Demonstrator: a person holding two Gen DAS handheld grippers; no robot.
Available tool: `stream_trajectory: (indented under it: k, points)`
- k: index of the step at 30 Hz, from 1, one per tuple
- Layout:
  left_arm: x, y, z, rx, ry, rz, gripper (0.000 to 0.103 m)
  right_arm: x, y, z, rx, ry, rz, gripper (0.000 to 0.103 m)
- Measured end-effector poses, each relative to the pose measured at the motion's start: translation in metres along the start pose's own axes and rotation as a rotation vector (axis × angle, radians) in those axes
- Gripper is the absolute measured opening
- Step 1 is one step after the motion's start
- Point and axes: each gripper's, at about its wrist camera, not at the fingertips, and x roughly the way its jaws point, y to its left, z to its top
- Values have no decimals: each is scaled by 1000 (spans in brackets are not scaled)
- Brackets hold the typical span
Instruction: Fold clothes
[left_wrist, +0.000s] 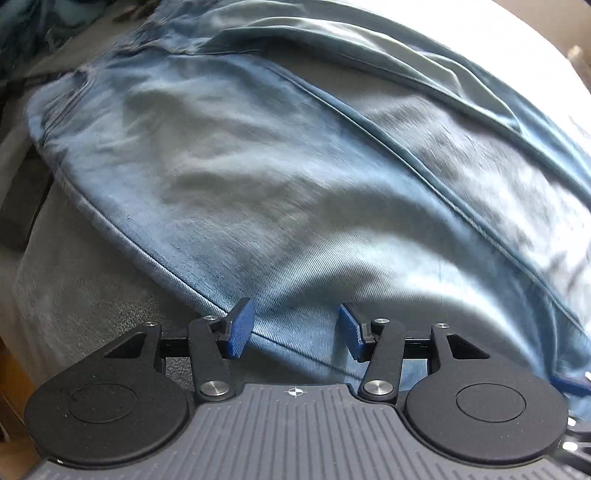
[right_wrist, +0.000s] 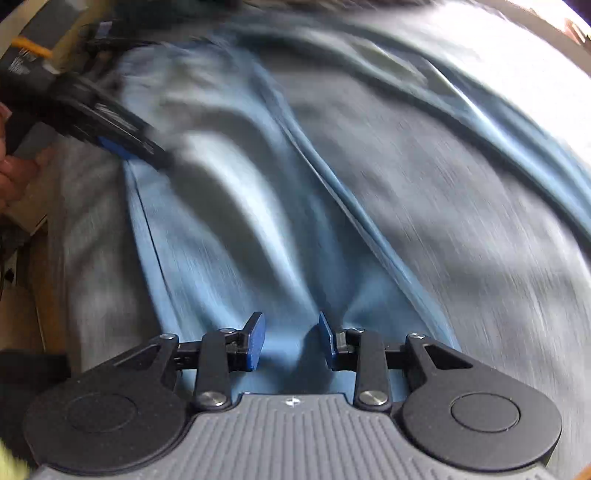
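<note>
Item: light-blue denim jeans (left_wrist: 258, 177), spread across a grey-covered surface (left_wrist: 85, 295), one long seamed edge running near its left edge.

Handling: judged soft, fairly heavy, limp; rucks into ridges; best taken at a seam or hem, where the cloth is thickest.

Left gripper (left_wrist: 293, 334): jaws parted, nothing held, above the seamed edge.

Right gripper (right_wrist: 291, 341): jaws narrower, parted, empty, over a raised fold (right_wrist: 236, 206) in the jeans.
</note>
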Motion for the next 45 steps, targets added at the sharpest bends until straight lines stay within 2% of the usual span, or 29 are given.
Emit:
stream_trajectory:
  k: [3, 5, 6, 9, 11, 12, 15, 17, 21, 23, 25, 27, 28, 30, 32, 35, 37, 38, 41, 43, 45]
  points:
    - [-1, -2, -3, 57, 13, 7, 52, -21, -17, -41, 96, 148, -72, 34]
    - [-1, -2, -6, 73, 44, 10, 52, -32, -14, -44, 106, 192, -98, 34]
    - [0, -1, -8, 73, 57, 10, 52, -39, -12, -36, 112, 159, -101, 34]
    - [4, -2, -13, 78, 82, 25, 53, -43, 3, 10, 117, -63, -74, 34]
    - [4, -5, -15, 107, 91, 43, 53, -24, 13, 42, 132, -169, -39, 34]
    - [3, -8, -16, 130, 94, 54, 53, -9, 17, 56, 148, -193, -21, 34]
    - [3, -14, -15, 207, 113, 85, 53, 28, 32, 68, 189, -148, -11, 34]
    - [-4, -16, -12, 237, 111, 91, 53, 20, 39, 43, 144, -121, -51, 34]
    - [-30, -29, -2, 287, 22, 53, 53, -13, 28, -11, 121, 62, -99, 33]
    - [-35, -45, 3, 319, -36, 3, 53, -29, 18, -11, 149, 49, -118, 33]
    - [-28, -69, 6, 378, -60, -41, 53, -32, 10, 9, 163, -36, -151, 33]
    - [-10, -94, 6, 458, -45, -60, 53, -28, 2, 28, 174, -108, -182, 33]
    - [-6, -102, 0, 477, -38, -82, 53, -22, -4, 30, 190, -102, -198, 33]
    - [7, -115, -17, 470, 33, -128, 53, -9, -19, 21, 240, -54, -230, 33]
    - [8, -122, -45, 436, 121, -192, 53, -20, -31, -9, 305, -40, -243, 33]
    - [-6, -143, -89, 583, 187, -259, 55, -44, -49, -57, 382, 118, -319, 34]
    - [-13, -153, -104, 604, 248, -304, 54, -60, -64, -82, 454, 231, -372, 34]
    - [-17, -156, -105, 607, 253, -324, 54, -68, -74, -86, 489, 252, -396, 33]
    - [-29, -166, -90, 624, 190, -349, 54, -98, -96, -64, 543, 81, -409, 33]
    - [-33, -169, -72, 611, 134, -336, 54, -101, -105, -40, 537, -39, -391, 33]
    - [-31, -168, -57, 580, 100, -311, 55, -87, -108, -27, 543, -83, -370, 33]
